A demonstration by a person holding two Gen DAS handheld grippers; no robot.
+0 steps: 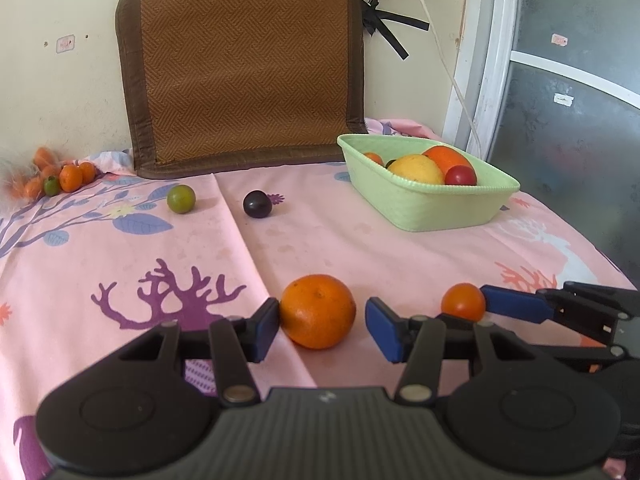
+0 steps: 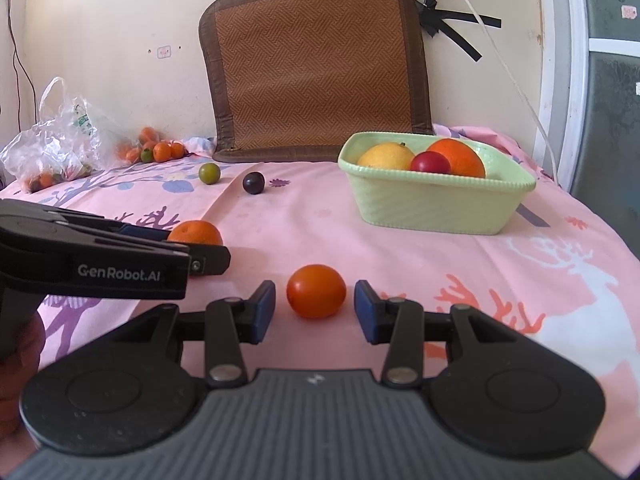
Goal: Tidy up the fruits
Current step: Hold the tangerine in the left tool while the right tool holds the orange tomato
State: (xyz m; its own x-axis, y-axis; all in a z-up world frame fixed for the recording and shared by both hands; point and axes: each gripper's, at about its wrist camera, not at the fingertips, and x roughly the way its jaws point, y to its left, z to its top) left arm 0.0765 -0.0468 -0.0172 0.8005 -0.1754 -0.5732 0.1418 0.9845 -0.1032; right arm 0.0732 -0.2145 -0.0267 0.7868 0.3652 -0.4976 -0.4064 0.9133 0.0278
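Two hand-held claws are poised over fruit on a pink, floral-printed tabletop cloth (image 1: 360, 248), each straddling its own target: the left claw (image 1: 322, 328) brackets a large orange (image 1: 317, 311), one blue pad touching its side while the other stands clear, and the right claw (image 2: 315, 309) frames a smaller reddish tangerine (image 2: 316, 290) with a gap on both sides. Neither claw is gripping yet, so the step in hand appears to be the grasp. The next move likely calls for closing on each fruit, then lifting it across to the pale green basket (image 2: 432, 208), which already holds several fruits. A green lime (image 1: 181, 198) and a dark plum (image 1: 257, 203) wait farther back. A woven mat (image 1: 240, 68) leans on the cream wall; a plastic bag (image 2: 52, 148) with more small fruits sits at the left edge.
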